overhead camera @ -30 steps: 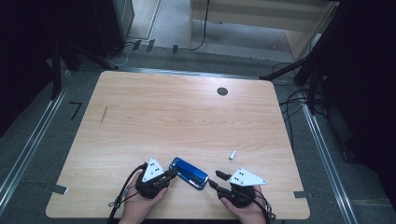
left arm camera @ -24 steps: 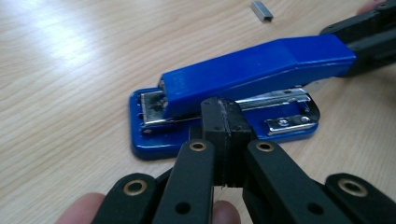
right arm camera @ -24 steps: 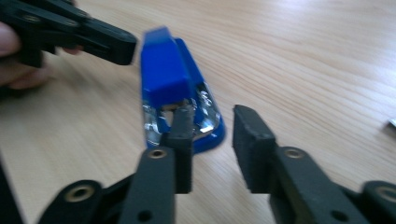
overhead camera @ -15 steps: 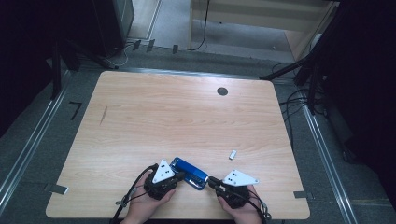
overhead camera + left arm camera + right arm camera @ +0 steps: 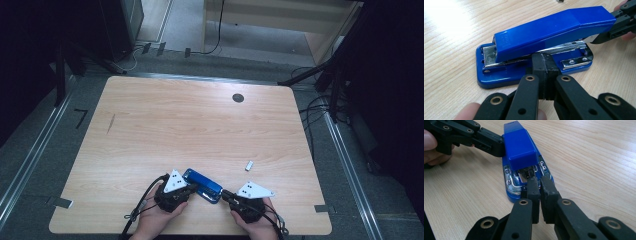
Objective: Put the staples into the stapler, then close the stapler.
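A blue stapler [image 5: 202, 183] lies near the table's front edge, between my two grippers. In the left gripper view the stapler [image 5: 541, 37] is side-on, and my left gripper [image 5: 545, 61] is shut, its tips pressed against the stapler's side just under the top arm. My right gripper [image 5: 537, 182] is shut, with only a thin slit between the pads. Its tips touch the metal rear end of the stapler [image 5: 520, 152]. From above, the left gripper [image 5: 192, 189] and right gripper [image 5: 224, 194] meet the stapler from opposite ends. A hand holds each.
A small white piece [image 5: 249, 165] lies on the wooden table [image 5: 190, 125] to the right of the stapler. A black round grommet [image 5: 238, 98] sits at the far right. The table's front edge runs just behind both hands.
Both grippers have closed in on the stapler, the left one moving right and the right one moving left. The stapler has stayed where it was.
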{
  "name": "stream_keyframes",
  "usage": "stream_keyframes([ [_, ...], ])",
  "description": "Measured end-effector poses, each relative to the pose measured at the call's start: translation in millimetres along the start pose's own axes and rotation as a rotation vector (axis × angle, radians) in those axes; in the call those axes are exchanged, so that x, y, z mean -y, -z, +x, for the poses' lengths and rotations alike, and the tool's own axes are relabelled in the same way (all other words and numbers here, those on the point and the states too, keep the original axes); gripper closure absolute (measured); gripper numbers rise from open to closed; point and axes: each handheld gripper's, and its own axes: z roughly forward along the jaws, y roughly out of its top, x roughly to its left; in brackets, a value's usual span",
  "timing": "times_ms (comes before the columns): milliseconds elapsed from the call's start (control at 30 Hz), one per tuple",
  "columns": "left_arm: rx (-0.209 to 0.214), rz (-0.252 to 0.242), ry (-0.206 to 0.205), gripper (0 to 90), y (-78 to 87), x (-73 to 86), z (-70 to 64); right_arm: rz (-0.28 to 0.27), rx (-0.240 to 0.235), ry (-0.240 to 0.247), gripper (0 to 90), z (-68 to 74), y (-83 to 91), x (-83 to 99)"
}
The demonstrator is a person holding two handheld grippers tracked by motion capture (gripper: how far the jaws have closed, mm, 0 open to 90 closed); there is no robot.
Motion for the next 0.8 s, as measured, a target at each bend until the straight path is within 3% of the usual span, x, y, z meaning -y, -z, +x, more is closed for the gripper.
stream_keyframes([
  [200,-0.003,0.0,-0.002,90.0,0.1,0.0,-0.2,0.01,0.018,0.024,87.9,4.1,-0.5,0.3],
  [800,-0.007,0.0,0.001,90.0,-0.1,0.1,0.0,0.01,0.027,-0.015,88.7,1.4,-2.7,-0.1],
])
